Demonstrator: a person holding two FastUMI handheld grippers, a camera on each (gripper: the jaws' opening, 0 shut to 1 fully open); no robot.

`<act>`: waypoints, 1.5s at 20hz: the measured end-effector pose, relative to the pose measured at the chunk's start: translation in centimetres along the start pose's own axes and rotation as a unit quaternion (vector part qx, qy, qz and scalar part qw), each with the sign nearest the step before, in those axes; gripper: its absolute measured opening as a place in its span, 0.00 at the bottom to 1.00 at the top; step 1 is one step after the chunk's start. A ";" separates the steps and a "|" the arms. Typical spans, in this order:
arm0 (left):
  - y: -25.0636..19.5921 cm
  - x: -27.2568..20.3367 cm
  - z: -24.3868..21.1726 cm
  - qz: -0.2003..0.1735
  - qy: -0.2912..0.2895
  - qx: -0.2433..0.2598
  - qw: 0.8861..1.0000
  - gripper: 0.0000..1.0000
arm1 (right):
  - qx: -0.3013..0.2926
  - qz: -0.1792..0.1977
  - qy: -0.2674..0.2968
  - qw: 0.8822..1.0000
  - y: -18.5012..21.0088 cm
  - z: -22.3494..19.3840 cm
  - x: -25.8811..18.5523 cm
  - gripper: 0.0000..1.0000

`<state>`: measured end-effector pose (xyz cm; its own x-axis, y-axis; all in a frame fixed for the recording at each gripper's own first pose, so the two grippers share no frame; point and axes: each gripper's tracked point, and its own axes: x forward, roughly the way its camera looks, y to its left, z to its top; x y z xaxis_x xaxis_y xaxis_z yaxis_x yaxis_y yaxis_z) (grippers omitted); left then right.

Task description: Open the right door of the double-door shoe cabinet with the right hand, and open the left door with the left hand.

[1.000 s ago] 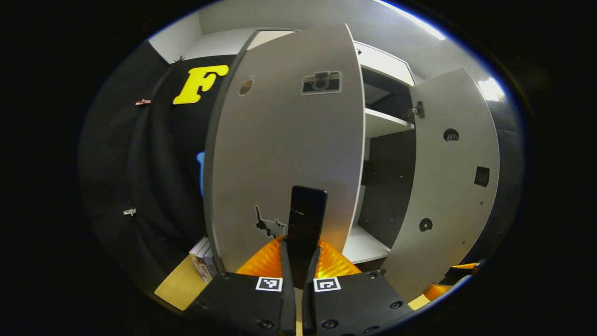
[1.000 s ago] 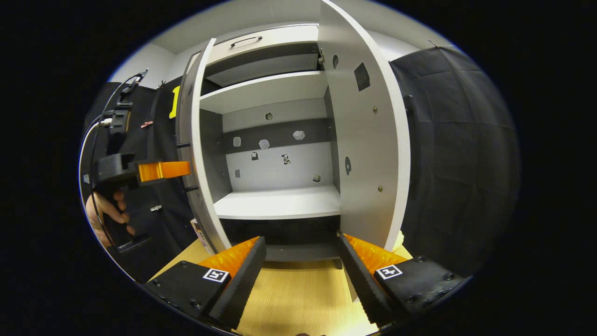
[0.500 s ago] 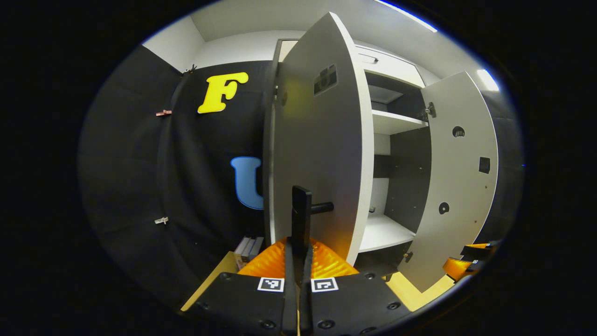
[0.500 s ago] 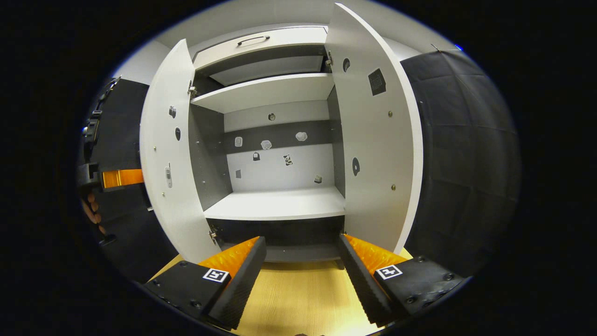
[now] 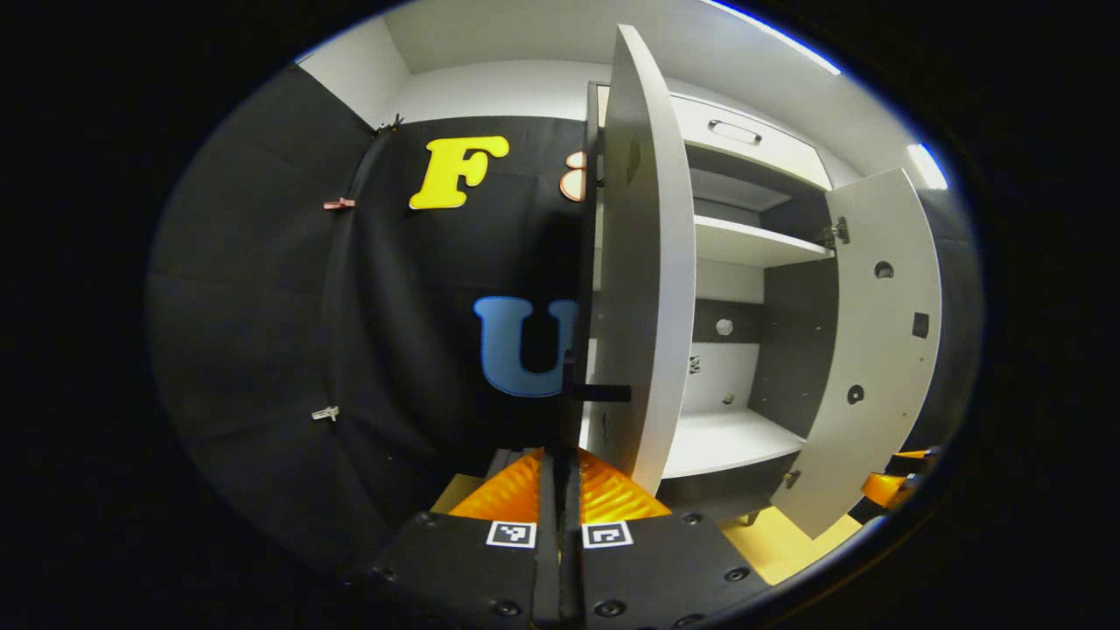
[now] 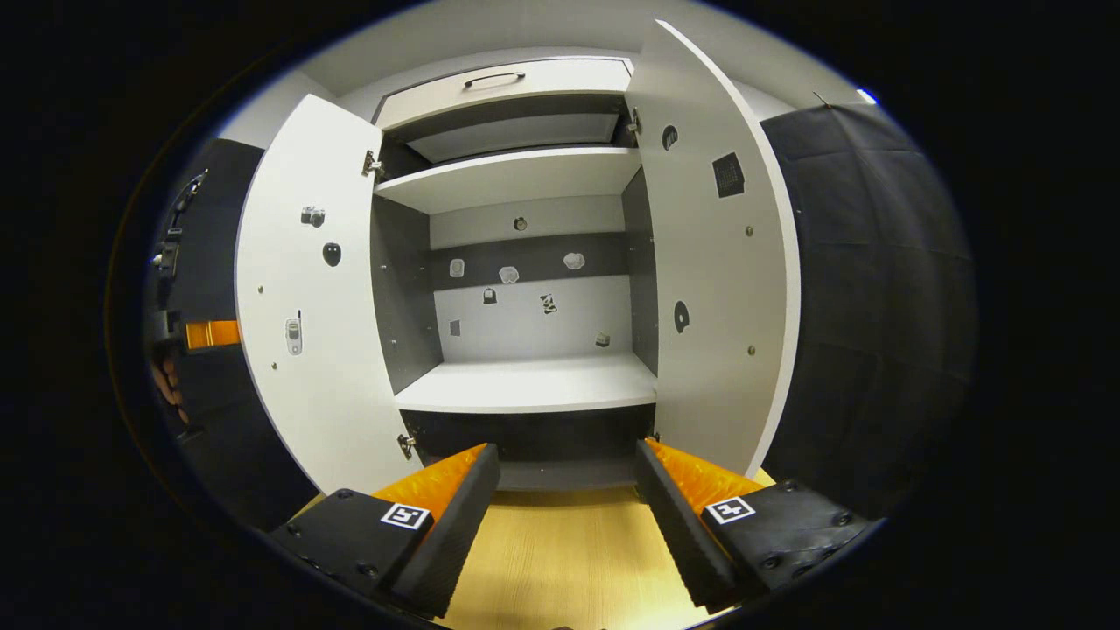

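The white shoe cabinet [image 6: 525, 385] has both doors swung out. In the left gripper view the left door [image 5: 643, 280] is seen almost edge-on. Its black handle [image 5: 604, 393] sits between the fingers of my left gripper [image 5: 560, 457], which is shut on it. The right door [image 5: 879, 350] stands open beyond. In the right gripper view my right gripper [image 6: 564, 490] hangs open in front of the cabinet, touching nothing, with the left door [image 6: 297, 297] and right door [image 6: 722, 280] on either side. The left gripper [image 6: 210, 334] and a hand [image 6: 166, 385] peek out behind the left door.
Inside are a lower shelf [image 6: 525, 385] and an upper shelf [image 6: 499, 175], with small stickers on the back panel. A closed drawer [image 6: 499, 83] tops the cabinet. The cabinet stands on a light wooden surface [image 6: 551, 560]. Black cloth walls close in on both sides.
The left door has swung further open, from facing the left camera to nearly edge-on, with my left gripper still holding its handle. The right gripper stayed open and nearly still.
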<state>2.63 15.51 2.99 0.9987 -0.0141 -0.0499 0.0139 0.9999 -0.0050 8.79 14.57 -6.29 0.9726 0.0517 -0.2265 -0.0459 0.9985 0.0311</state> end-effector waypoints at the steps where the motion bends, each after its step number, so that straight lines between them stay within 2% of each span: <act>1: 0.1 -0.4 0.1 0.002 0.000 0.015 1.000 0.05 | -0.001 -0.004 0.000 1.000 0.0 0.1 -0.1 0.98; 3: -0.4 -1.9 0.8 0.001 -0.006 0.035 0.999 0.05 | -0.003 -0.008 -0.001 1.000 -0.5 0.7 -0.3 0.98; 6: -2.8 -4.5 1.9 -0.005 -0.023 0.019 1.000 0.05 | -0.007 -0.001 -0.015 1.000 -0.9 2.2 -0.5 0.98; 9: -7.0 -6.2 1.9 -0.017 -0.034 0.005 0.999 0.06 | -0.007 0.018 -0.030 0.999 -1.5 3.7 -1.1 0.99; 10: -8.3 -6.6 1.9 -0.019 -0.034 -0.002 0.999 0.12 | -0.004 0.022 -0.031 0.999 -2.0 4.1 -1.3 0.98; 11: -10.0 -7.0 1.8 -0.021 -0.033 -0.007 0.999 0.08 | 0.004 0.026 -0.032 0.999 -2.7 4.7 -1.6 0.98; 12: -11.7 -7.3 1.8 -0.027 -0.033 -0.010 0.999 0.10 | 0.012 0.028 -0.037 0.999 -3.5 5.5 -2.0 0.98; 14: -14.5 -8.0 1.6 -0.027 -0.031 -0.007 0.999 0.29 | 0.021 0.030 -0.048 0.998 -5.3 7.0 -2.7 0.98; 17: -17.9 -8.7 0.8 -0.013 -0.027 -0.015 0.999 0.70 | 0.033 0.052 -0.051 0.997 -7.2 7.9 -3.4 0.98; 20: -19.4 -9.6 -0.1 0.007 -0.019 -0.036 0.999 0.92 | 0.046 0.061 -0.051 0.996 -8.3 8.2 -4.2 0.98; 21: -19.6 -9.9 -0.5 0.009 -0.016 -0.035 0.999 0.95 | 0.048 0.066 -0.048 0.995 -8.3 8.1 -4.5 0.98; 24: -18.3 -10.4 -1.4 0.033 -0.014 -0.012 0.999 0.95 | 0.038 0.068 -0.048 0.996 -8.2 7.6 -5.2 0.98; 30: -16.3 -11.1 -2.9 0.037 -0.015 0.011 0.999 0.95 | 0.019 0.066 -0.040 0.997 -5.8 5.3 -6.1 0.98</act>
<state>-8.79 -0.66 0.68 0.9980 0.0605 -0.0197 -0.0601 0.9980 0.0203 4.30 8.37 0.03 0.9738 0.1795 -0.1400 -0.1677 0.9815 0.0921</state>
